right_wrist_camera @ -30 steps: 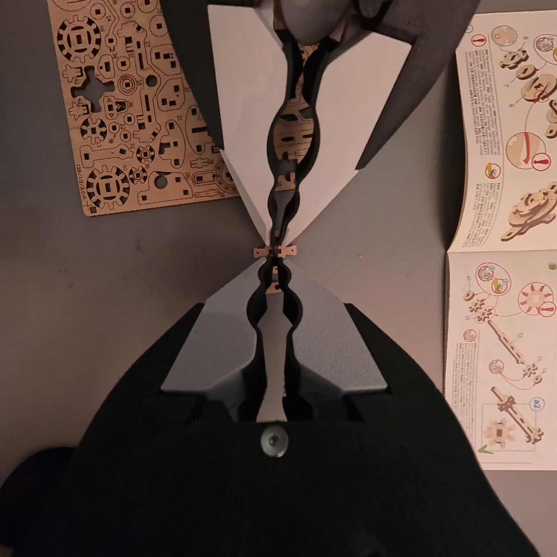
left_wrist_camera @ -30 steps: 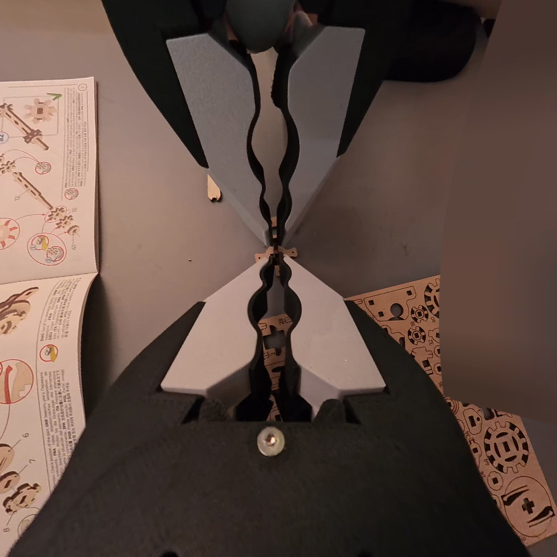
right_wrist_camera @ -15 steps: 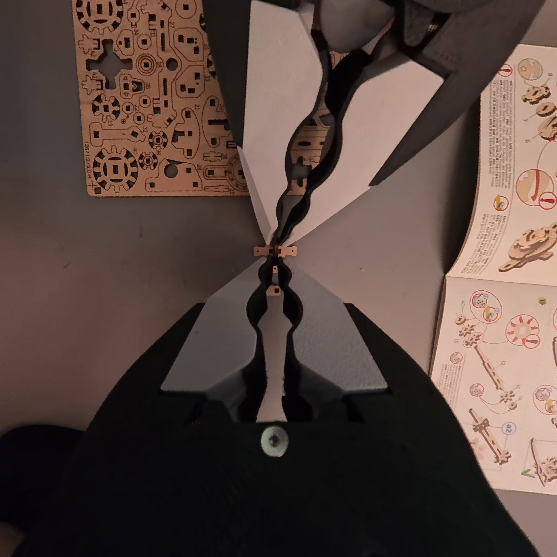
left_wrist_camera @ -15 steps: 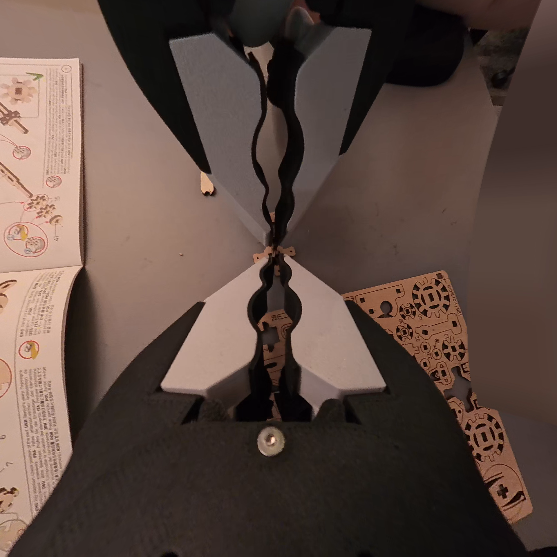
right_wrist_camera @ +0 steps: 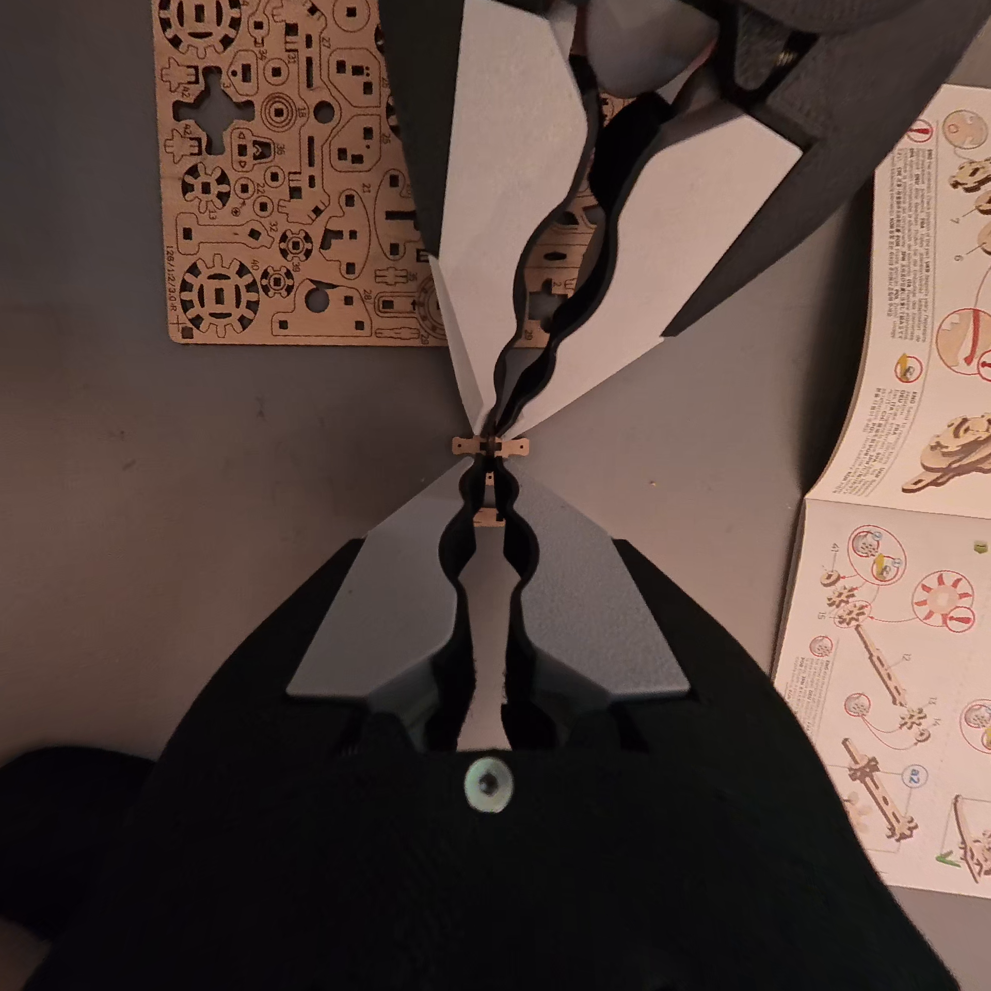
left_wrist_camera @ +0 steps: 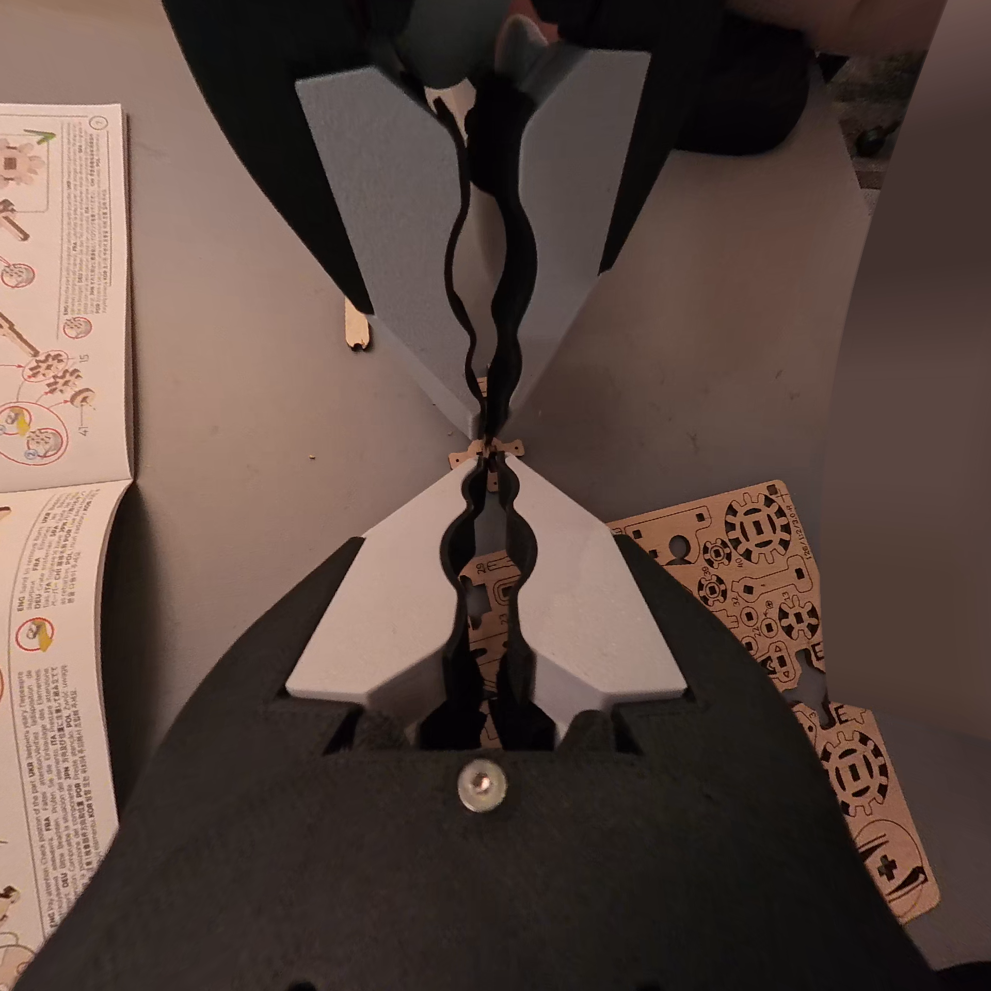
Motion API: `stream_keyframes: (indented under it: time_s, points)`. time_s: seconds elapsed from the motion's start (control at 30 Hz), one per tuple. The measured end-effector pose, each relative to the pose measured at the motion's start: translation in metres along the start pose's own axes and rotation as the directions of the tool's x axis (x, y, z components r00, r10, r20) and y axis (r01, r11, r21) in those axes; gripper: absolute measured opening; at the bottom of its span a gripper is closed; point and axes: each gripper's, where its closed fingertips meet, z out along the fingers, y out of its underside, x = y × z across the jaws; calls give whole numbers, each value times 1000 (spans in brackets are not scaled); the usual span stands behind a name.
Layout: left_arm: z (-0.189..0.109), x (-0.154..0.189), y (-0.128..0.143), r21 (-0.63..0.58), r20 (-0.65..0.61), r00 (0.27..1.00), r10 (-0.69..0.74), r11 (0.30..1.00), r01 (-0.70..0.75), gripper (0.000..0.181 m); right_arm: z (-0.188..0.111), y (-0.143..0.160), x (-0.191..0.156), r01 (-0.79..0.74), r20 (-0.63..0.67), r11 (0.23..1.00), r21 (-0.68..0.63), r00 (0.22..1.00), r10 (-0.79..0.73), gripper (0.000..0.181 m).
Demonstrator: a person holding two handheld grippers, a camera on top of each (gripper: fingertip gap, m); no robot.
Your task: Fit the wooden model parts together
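A small flat wooden cross-piece (left_wrist_camera: 485, 452) hangs above the grey table between the two grippers, which meet tip to tip. My left gripper (left_wrist_camera: 489, 465) is shut on it from below in the left wrist view, with a sliver of wood (left_wrist_camera: 494, 484) between its fingers. My right gripper (left_wrist_camera: 490, 426) comes in from the top of that view, also shut. In the right wrist view the cross-piece (right_wrist_camera: 490, 446) sits at the tips of my right gripper (right_wrist_camera: 489, 465), and a thin wooden part (right_wrist_camera: 489, 517) runs back between its fingers. The left gripper (right_wrist_camera: 492, 428) leans in from the top right.
A laser-cut wooden parts sheet (left_wrist_camera: 751, 590) lies on the table (left_wrist_camera: 241, 482) under my left gripper; it also shows in the right wrist view (right_wrist_camera: 279, 187). An open instruction booklet (left_wrist_camera: 53, 375) lies to the side, also in the right wrist view (right_wrist_camera: 911, 482). A loose wooden strip (left_wrist_camera: 356, 327) lies near the right gripper. My two grippers' fingertips are within a few centimetres of each other.
Both grippers stay clamped at the cross-piece. In the right wrist view the left gripper has tilted toward the right. The sheet and booklet have shifted in both views as the pair turned.
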Motion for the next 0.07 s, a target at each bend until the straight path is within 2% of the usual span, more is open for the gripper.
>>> stream_keyframes:
  time_s: [0.07]
  points:
    - [0,0,0,0,-1,1000,-1,1000,1,1,0,0,0,2,-2,1000,-6,1000,-2,1]
